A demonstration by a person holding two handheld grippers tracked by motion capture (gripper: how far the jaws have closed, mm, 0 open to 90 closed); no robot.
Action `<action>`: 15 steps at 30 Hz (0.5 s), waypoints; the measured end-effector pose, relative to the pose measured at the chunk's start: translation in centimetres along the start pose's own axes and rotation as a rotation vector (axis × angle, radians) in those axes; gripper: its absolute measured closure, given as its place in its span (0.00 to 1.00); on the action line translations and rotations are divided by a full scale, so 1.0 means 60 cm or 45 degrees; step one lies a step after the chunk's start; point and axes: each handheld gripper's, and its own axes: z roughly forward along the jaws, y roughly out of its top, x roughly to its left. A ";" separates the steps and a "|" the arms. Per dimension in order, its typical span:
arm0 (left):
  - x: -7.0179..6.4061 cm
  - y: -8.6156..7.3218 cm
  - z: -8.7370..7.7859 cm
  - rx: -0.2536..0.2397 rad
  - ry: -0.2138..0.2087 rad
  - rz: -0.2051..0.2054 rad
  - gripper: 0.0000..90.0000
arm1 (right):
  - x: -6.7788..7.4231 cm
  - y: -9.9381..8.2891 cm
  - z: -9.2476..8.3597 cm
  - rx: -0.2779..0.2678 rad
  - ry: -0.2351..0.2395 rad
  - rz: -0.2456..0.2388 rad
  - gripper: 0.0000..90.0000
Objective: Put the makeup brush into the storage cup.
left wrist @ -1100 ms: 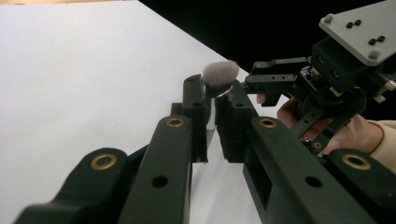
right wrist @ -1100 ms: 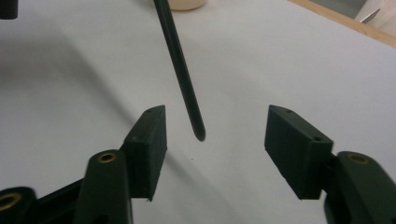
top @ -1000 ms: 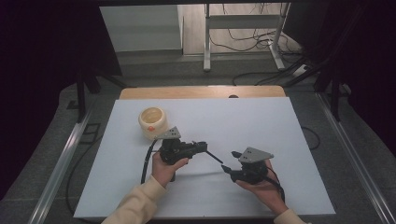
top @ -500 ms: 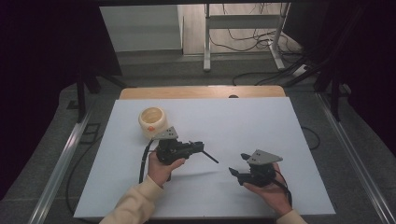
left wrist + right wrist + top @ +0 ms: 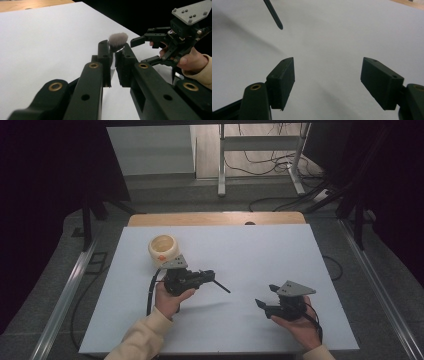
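The brush (image 5: 117, 41) sits pinched in the left tongs (image 5: 113, 58), which clench its silvery ferrule, grey bristles sticking up past the tips (its dark handle (image 5: 220, 286) pokes out toward the counter's middle). The right tongs (image 5: 266, 296), near the counter's (image 5: 260, 245) front right corner, have just been opening and stand released, nothing between them. A cream ring-shaped holder (image 5: 163, 249) sits toward the left edge.
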 end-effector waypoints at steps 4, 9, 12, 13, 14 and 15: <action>0.003 0.001 -0.006 -0.011 0.005 -0.005 0.92 | -0.002 -0.004 -0.002 0.010 -0.006 -0.001 0.30; 0.006 0.003 -0.016 -0.024 0.009 -0.005 0.92 | -0.006 -0.006 -0.003 0.017 -0.007 0.001 0.29; 0.007 0.005 -0.025 -0.039 0.011 -0.010 0.92 | -0.009 -0.008 -0.003 0.021 -0.008 0.011 0.29; 0.008 0.005 -0.028 -0.044 0.009 -0.011 0.92 | -0.010 -0.008 -0.002 0.021 -0.005 0.010 0.29; 0.009 0.006 -0.031 -0.049 0.013 -0.014 0.92 | -0.011 -0.008 -0.001 0.026 -0.005 0.007 0.29; 0.010 0.007 -0.033 -0.057 0.013 -0.019 0.92 | -0.011 -0.008 0.000 0.026 -0.003 0.008 0.29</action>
